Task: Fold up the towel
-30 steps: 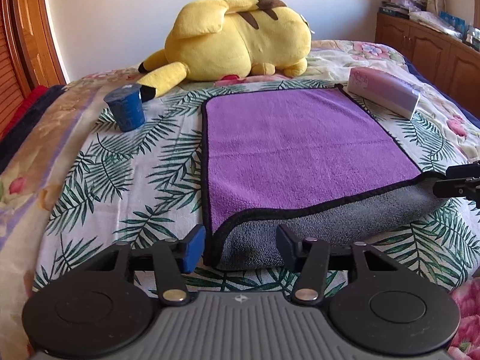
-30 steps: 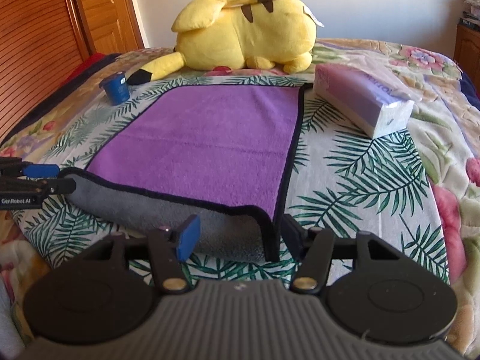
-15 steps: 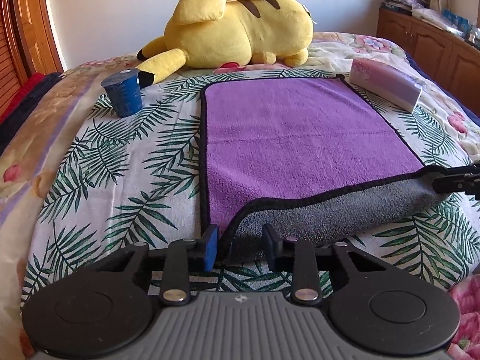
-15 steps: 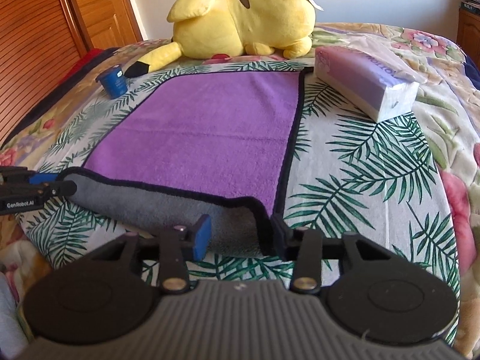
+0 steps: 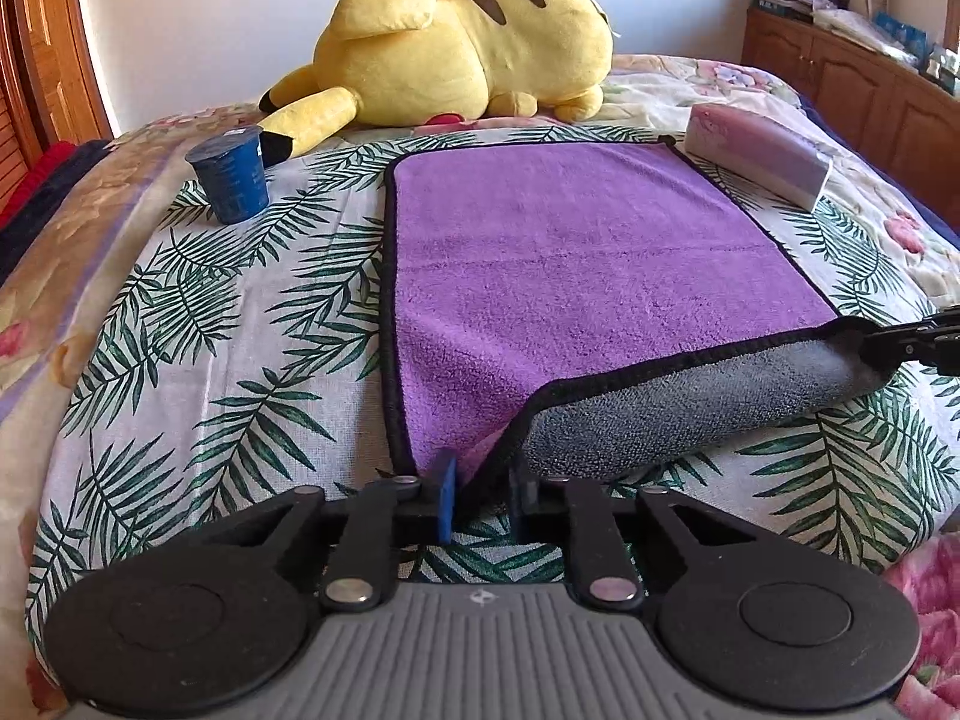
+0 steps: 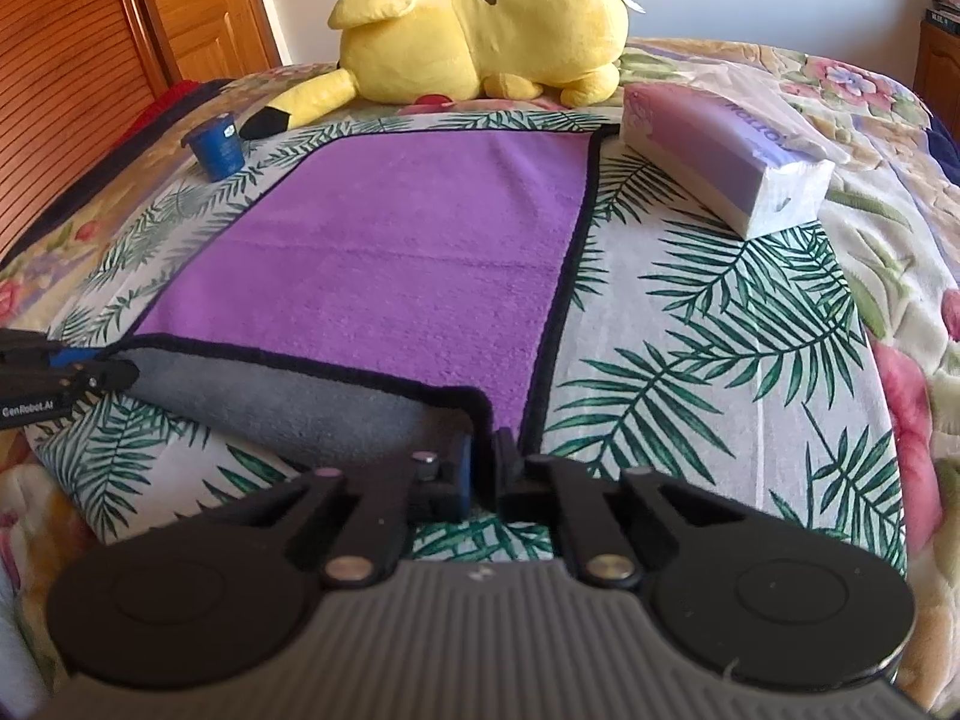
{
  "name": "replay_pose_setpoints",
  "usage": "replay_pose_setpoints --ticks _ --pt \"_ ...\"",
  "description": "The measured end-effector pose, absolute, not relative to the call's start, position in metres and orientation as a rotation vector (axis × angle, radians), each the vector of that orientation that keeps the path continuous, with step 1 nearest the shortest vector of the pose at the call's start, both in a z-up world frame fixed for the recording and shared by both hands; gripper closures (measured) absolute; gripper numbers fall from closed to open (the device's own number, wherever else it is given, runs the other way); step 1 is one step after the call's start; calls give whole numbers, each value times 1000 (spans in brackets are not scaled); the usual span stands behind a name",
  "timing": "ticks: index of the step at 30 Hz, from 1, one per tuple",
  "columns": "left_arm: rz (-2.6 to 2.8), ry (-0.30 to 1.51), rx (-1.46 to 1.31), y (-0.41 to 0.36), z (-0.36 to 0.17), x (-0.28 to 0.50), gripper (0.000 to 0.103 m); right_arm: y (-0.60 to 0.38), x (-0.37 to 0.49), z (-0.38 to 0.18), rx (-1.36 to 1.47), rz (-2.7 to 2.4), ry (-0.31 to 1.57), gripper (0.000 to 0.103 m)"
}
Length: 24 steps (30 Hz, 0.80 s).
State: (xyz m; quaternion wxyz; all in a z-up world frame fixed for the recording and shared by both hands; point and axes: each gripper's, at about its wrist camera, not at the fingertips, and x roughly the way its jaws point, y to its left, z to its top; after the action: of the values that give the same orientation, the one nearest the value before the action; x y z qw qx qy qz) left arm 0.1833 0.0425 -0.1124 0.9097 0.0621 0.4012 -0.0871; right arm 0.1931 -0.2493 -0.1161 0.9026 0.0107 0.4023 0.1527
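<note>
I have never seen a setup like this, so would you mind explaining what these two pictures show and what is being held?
There is no robot here: a person holds a two-finger tool in each hand, with a wide-angle camera on each looking forward along its fingers. One picture is from the left gripper, the other from the right gripper.

On the bed's leaf-print cover lies a purple towel with a grey underside. Each gripper's jaws have closed on a near corner, so the near edge is turned up, grey side showing. Behind it are a yellow plush toy, a blue cup and a tissue pack.
</note>
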Motion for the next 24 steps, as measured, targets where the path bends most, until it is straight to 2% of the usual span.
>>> replay_pose_setpoints --ticks 5,24 --pt "-181 816 132 42 -109 182 91 -249 193 -115 12 323 819 98" --pt "-197 749 131 39 -91 177 94 -251 190 -99 33 337 737 98"
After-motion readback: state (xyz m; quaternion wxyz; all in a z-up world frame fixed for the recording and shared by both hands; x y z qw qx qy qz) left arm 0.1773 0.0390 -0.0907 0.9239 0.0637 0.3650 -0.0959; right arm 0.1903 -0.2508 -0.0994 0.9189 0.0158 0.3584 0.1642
